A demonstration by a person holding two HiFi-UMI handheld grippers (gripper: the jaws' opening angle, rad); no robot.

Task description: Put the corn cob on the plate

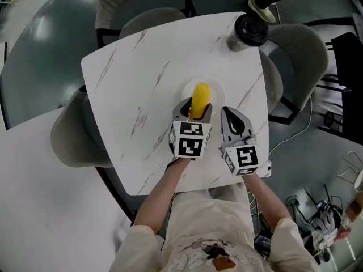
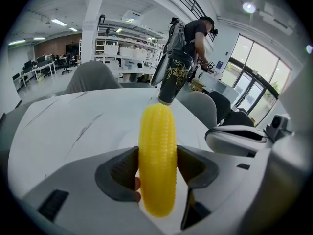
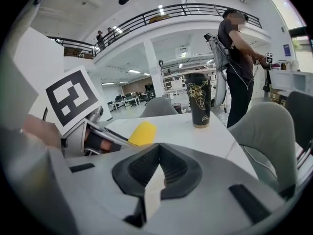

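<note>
Got my left claw (image 2: 157,166) clamped on the corn cob (image 1: 200,98), holding it over the white plate (image 1: 220,93) on the bench (image 1: 130,84). My right claw (image 3: 157,164) is pinched closed on nothing, just beside the left one.

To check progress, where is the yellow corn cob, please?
Head view, centre: the corn cob sits clamped in the left gripper over the round white plate.

The plate (image 1: 219,93) is mostly covered in the head view by the corn cob (image 1: 200,98) and the left gripper (image 1: 196,107), and in the right gripper view all but the cob's far tip is hidden behind that gripper.
</note>
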